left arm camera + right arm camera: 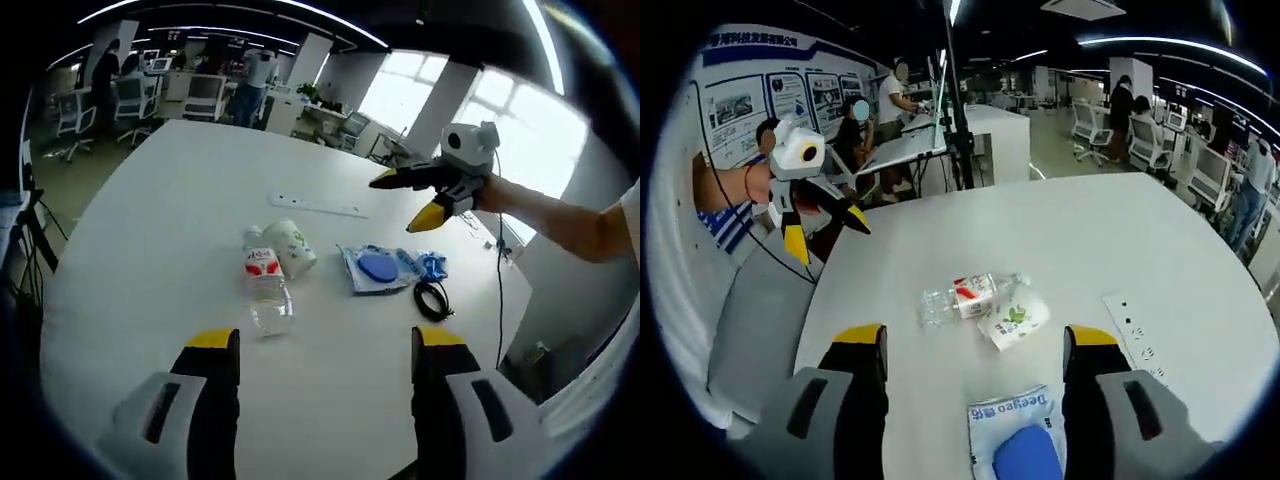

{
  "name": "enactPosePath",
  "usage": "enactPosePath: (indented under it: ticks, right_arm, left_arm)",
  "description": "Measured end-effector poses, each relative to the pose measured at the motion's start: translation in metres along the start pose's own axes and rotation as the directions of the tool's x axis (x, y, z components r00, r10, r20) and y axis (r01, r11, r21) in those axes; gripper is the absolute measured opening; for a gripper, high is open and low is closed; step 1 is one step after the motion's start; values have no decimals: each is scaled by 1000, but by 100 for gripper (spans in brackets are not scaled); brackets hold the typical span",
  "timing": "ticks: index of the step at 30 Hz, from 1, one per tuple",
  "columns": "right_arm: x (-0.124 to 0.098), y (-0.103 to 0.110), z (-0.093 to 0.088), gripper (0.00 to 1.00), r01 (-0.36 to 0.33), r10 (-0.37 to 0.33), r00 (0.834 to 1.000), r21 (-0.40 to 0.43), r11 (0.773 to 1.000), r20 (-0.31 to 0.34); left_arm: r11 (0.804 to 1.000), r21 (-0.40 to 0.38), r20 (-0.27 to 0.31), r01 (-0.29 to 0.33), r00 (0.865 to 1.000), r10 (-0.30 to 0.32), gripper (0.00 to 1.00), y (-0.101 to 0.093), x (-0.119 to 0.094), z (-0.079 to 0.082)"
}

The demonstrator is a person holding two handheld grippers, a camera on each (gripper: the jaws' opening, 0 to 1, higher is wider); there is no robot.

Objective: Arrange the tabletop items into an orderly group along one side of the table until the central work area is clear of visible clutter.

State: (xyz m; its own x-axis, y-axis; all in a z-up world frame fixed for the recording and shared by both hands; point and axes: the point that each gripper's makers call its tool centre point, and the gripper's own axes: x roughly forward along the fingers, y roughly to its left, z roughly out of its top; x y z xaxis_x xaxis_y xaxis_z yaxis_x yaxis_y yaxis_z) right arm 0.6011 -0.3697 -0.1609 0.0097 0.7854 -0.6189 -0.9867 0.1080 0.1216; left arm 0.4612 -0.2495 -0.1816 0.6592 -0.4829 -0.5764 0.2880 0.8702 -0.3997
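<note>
The white surface (150, 230) is carrying a loose cluster of items near its middle, with bare areas around them. In the background, office chairs and desks are standing on the floor, and several people are standing or sitting at workstations.

The left claw (325, 345) is hovering above the near edge of the surface in the left gripper view, its two yellow-tipped jaws spread wide and holding nothing. The right claw (407, 200) is entering that view from the right, held by a hand above the far side of the surface; its jaws are parted and gripping nothing. In the right gripper view, the right claw (975, 345) is showing the same wide spread above the items, and the left claw (827, 232) is hanging in the air beyond the surface edge with jaws apart.

A white power strip (318, 206) is lying flat on the far part of the surface, apart from the cluster. A clear plastic bottle (265, 280) with a red and white label is lying on its side. A white packet (290, 247) with green print is lying against the bottle's neck end. A clear pouch (375, 268) holding a blue disc is resting to the right of the packet, apart from it. A coiled black cable (432, 299) is lying just beside the pouch, near the surface edge.
</note>
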Motion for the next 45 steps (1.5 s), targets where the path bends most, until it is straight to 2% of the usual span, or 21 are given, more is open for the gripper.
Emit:
enactPosePath:
  ticks: [9,13,18,24,32,38,45]
  right_arm:
    - [30,-11,2,66,-89,83,991,-55,995,-108]
    - [43,-16,8,65,-128,118,984,-71,989,-131]
    - [62,-20,6,63,-193,169,965,-105,976,-201]
    - [79,-28,4,61,-235,201,948,-118,965,-245]
    - [94,-41,2,52,-307,256,915,-126,943,-313]
    - [104,-48,1,50,-354,287,887,-133,926,-362]
    - [119,-56,-7,44,-438,343,828,-130,890,-444]
  left_arm:
    - [999,-46,5,-10,1000,10,70,16,-1,-8]
    - [998,-64,14,-11,1000,12,71,23,-1,-9]
    - [997,-81,21,-17,1000,19,71,29,0,-11]
    - [994,-108,38,-14,999,18,71,35,2,-11]
    - [991,-137,54,-6,998,13,72,42,4,-13]
    - [988,-155,65,3,998,8,72,45,6,-16]
    - [984,-179,88,11,996,5,72,51,9,-15]
